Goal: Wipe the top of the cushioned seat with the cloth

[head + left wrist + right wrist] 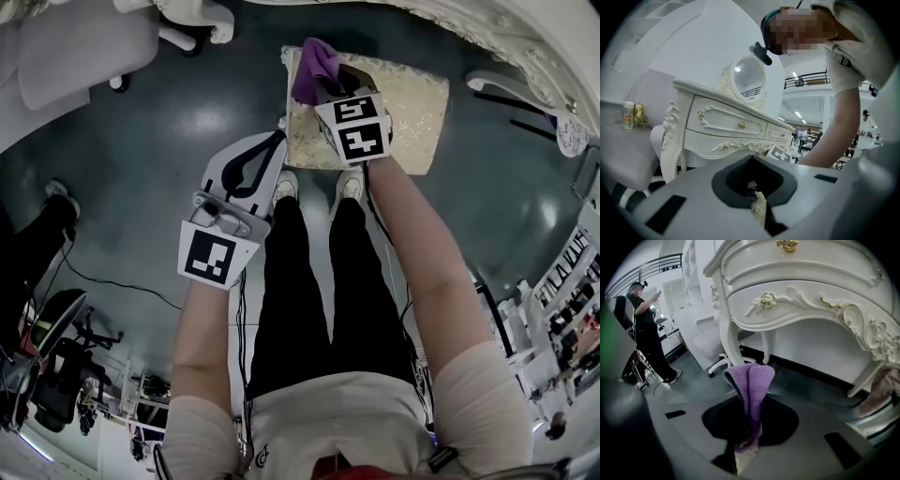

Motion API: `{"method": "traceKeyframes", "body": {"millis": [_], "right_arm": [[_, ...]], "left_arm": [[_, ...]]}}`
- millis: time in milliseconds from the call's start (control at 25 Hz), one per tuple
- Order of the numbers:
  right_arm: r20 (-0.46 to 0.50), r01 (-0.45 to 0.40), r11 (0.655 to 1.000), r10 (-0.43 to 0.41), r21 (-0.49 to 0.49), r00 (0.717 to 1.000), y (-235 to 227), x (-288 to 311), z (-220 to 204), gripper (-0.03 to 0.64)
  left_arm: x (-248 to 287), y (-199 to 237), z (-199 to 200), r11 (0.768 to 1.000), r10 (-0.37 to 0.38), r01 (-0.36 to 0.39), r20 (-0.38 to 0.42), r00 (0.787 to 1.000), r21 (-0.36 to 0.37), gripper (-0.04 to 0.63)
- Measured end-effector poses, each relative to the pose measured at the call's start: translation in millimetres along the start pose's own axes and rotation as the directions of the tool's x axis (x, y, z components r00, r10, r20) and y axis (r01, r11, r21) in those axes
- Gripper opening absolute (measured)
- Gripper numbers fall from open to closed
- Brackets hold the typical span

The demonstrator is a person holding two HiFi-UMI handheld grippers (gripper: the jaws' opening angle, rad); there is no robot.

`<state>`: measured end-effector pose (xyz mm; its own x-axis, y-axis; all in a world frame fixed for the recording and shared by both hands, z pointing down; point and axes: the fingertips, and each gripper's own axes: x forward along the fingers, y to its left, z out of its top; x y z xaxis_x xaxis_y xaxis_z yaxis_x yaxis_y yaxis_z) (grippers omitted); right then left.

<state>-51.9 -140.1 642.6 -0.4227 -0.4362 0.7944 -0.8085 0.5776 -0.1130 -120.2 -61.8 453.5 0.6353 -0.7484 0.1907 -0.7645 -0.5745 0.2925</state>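
Note:
In the head view the cushioned seat (408,103), cream with a gold pattern, stands on the floor just beyond the person's shoes. My right gripper (325,86) reaches over the seat's left end and is shut on a purple cloth (315,64), which bunches out past the jaw tips above the seat's far left corner. In the right gripper view the purple cloth (751,392) stands up folded between the jaws of the right gripper (747,430). My left gripper (276,142) hangs left of the seat, over the floor, shut with nothing in it. The left gripper view shows the left gripper (757,206) aimed toward the dressing table.
A white ornate dressing table (525,37) stands behind the seat, with drawers (726,124) and an oval mirror (749,78). A white office chair (84,47) is at the far left. A person (647,329) stands off to the left. Cables (112,281) trail over the dark floor.

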Motion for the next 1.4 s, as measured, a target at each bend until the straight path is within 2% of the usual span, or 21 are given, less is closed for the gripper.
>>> {"method": "traceKeyframes", "body": {"millis": [200,400,1120,1400], "right_arm": [[-0.028,0.006,1.0,-0.006,0.0,1.0,-23.2,-9.0,-10.3,0.081],[-0.043,0.022,0.999,-0.02,0.023,0.999,-52.7,-21.6,-24.8,0.081],[-0.079,0.07,0.994,-0.063,0.082,0.995,-159.7,-71.2,-72.7,0.078],[-0.096,0.095,0.992,-0.087,0.08,0.992,-192.8,-88.4,-91.6,0.078]], "left_arm": [[23.0,-16.0,-1.3,0.998,0.017,-0.016,0.019,1.0,-0.053,0.012],[47.7,-42.4,-6.4,1.0,-0.008,0.008,-0.019,1.0,-0.004,0.012],[101.8,-94.6,-17.4,0.998,0.057,-0.057,-0.039,0.998,-0.001,0.012],[117.6,-117.2,-26.0,0.999,0.052,-0.053,-0.057,0.997,-0.005,0.012]]}}
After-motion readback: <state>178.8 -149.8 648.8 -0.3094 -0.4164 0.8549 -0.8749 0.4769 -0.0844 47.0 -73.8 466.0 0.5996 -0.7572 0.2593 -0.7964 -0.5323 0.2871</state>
